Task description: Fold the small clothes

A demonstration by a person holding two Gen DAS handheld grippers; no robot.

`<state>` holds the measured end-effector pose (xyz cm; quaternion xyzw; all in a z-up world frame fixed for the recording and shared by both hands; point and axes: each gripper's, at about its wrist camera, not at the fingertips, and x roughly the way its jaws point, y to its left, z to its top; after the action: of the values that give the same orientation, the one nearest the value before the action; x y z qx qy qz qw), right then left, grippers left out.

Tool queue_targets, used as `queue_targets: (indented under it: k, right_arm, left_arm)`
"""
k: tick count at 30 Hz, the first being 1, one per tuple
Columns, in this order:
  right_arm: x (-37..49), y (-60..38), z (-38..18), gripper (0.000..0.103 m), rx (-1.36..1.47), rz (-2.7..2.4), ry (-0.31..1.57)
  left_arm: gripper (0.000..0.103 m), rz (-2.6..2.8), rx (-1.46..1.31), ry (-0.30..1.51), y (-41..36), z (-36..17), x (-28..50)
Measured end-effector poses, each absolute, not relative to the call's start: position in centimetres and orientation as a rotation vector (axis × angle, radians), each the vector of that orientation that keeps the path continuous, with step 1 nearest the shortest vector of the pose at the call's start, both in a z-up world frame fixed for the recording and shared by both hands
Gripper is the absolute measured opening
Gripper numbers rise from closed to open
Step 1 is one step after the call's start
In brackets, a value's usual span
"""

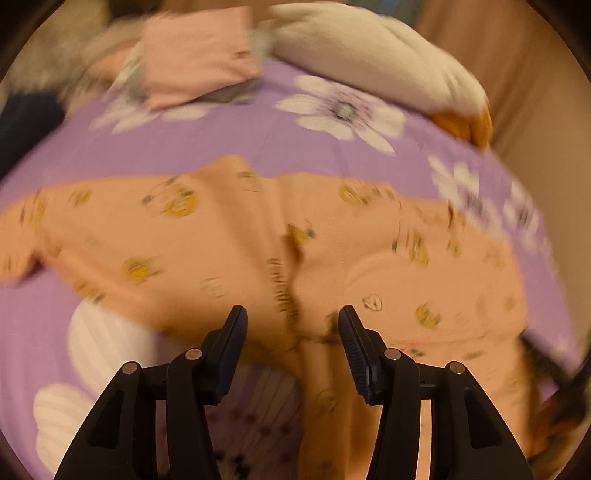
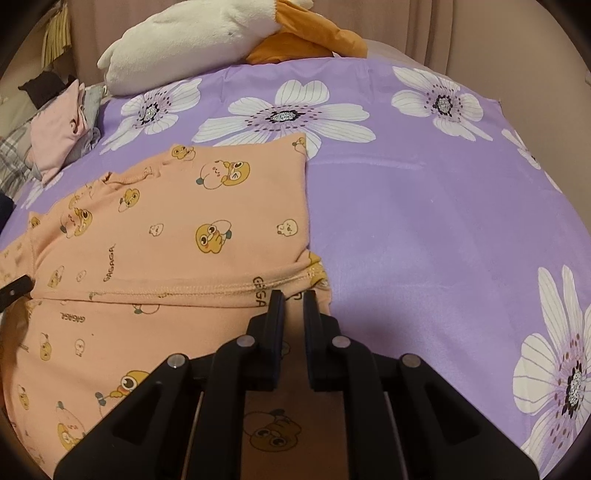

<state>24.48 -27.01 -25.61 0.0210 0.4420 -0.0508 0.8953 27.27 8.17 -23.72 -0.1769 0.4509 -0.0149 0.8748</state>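
Bed, purple floral sheet [image 2: 424,221], beige curtain [image 2: 461,29] behind. Peach garment [image 2: 177,240] lies under both: right hand-held gripper [image 2: 293,295] nearly clenched on its hem; left hand-held gripper [image 1: 293,314] released above it.

The peach printed garment [image 2: 177,229] at centre left is soft matt knit cloth with stitched hems. It lies on a smooth purple flowered sheet [image 2: 424,221] with faint sheen. The white plush toy [image 2: 184,40] at top looks fleecy.

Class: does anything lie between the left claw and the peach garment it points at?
Nothing visible does: the left claw is open directly over the peach cartoon-print garment on the purple floral sheet.
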Motion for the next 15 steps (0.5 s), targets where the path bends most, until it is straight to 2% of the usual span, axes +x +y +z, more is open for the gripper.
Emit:
queue_targets:
  k: [3, 5, 9, 12, 15]
  right_arm:
    - [24.1, -26.4, -25.4, 0.016, 0.025, -0.111, 0.93]
    - [23.8, -25.7, -25.5, 0.018, -0.03, -0.113, 0.921]
    - [23.7, -24.9, -25.8, 0.018, -0.108, -0.132, 0.911]
    - [23.7, -25.4, -25.9, 0.019, -0.093, -0.127, 0.911]
    - [23.7, -26.0, -25.9, 0.019, -0.053, -0.111, 0.907]
  left_arm:
    - [0.055, 0.005, -0.539, 0.885, 13.3, -21.9, 26.0]
    - [0.069, 0.044, -0.658, 0.867, 17.3, -21.8, 25.2]
    - [0.069, 0.063, -0.978, 0.956, 24.3, -25.7, 24.9]
    - [0.069, 0.047, -1.198, 0.845, 27.3, -27.4, 24.3]
    - [0.069, 0.054, -1.197, 0.791, 28.2, -27.2, 25.2]
